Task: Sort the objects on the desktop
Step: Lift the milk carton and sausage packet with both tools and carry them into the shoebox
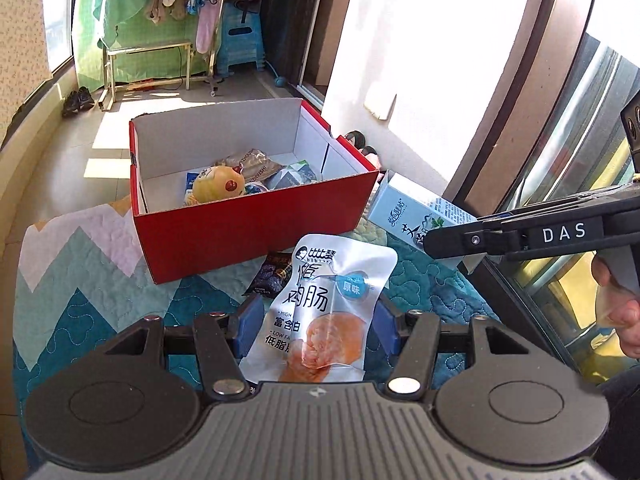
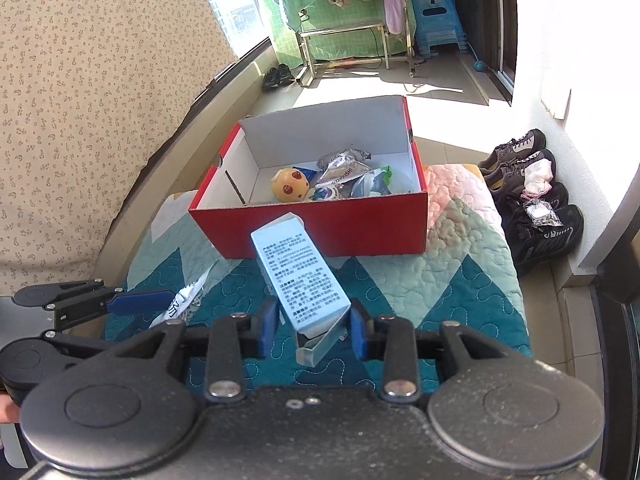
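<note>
My left gripper (image 1: 318, 326) is shut on a white sausage packet (image 1: 324, 304), held above the quilt. My right gripper (image 2: 314, 326) is shut on a pale blue carton (image 2: 300, 276) that tilts up toward the box; the same carton (image 1: 408, 210) shows in the left wrist view beside the right gripper's black fingers (image 1: 460, 242). Ahead stands an open red box (image 1: 248, 224) (image 2: 320, 232) holding a yellow round toy (image 1: 218, 184) (image 2: 290, 185) and several snack packets (image 2: 348, 176). A dark snack packet (image 1: 272, 276) lies on the quilt in front of the box.
A zigzag-patterned quilt (image 2: 452, 264) covers the work surface. Shoes (image 2: 528, 192) sit on the floor to the right. A patterned cushion (image 2: 80, 120) rises at left. A drying rack with clothes (image 2: 360, 20) and blue stools (image 2: 436, 24) stand at the far end.
</note>
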Demonstrator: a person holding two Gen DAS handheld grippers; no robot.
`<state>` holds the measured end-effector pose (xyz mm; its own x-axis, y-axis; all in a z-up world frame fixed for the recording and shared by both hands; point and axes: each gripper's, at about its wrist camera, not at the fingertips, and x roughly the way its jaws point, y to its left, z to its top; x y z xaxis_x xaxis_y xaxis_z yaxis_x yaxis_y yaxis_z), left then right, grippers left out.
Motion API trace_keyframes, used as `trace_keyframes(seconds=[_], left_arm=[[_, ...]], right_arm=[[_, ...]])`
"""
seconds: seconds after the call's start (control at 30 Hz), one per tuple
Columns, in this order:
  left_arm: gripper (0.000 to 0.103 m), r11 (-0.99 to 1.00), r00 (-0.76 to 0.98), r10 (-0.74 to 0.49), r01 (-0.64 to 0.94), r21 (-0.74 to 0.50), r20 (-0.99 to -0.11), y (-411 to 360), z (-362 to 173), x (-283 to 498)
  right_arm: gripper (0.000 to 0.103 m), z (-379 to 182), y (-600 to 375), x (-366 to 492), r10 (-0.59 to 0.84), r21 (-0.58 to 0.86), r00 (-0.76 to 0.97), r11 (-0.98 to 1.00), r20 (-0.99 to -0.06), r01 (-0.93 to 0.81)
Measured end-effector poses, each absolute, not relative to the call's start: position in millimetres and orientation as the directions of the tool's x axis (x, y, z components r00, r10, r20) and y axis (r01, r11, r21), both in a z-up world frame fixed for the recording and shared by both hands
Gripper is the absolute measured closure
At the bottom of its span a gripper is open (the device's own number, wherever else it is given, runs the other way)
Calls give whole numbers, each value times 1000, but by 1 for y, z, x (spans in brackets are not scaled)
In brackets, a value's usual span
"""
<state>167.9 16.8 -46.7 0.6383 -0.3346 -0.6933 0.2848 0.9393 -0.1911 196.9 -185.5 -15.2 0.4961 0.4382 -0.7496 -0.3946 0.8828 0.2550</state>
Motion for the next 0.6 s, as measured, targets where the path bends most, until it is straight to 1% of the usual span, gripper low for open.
trace_keyframes(seconds=[0.2, 0.6], left_arm=[[46, 941, 654, -334, 271, -202, -679, 22, -26, 175], [46, 953, 699, -299, 255, -164, -649, 35, 4, 215]], right_arm=[[67, -1, -181, 196, 452, 256, 504, 875, -736, -410], [67, 23, -169, 218, 458, 219, 536, 866, -709, -450]])
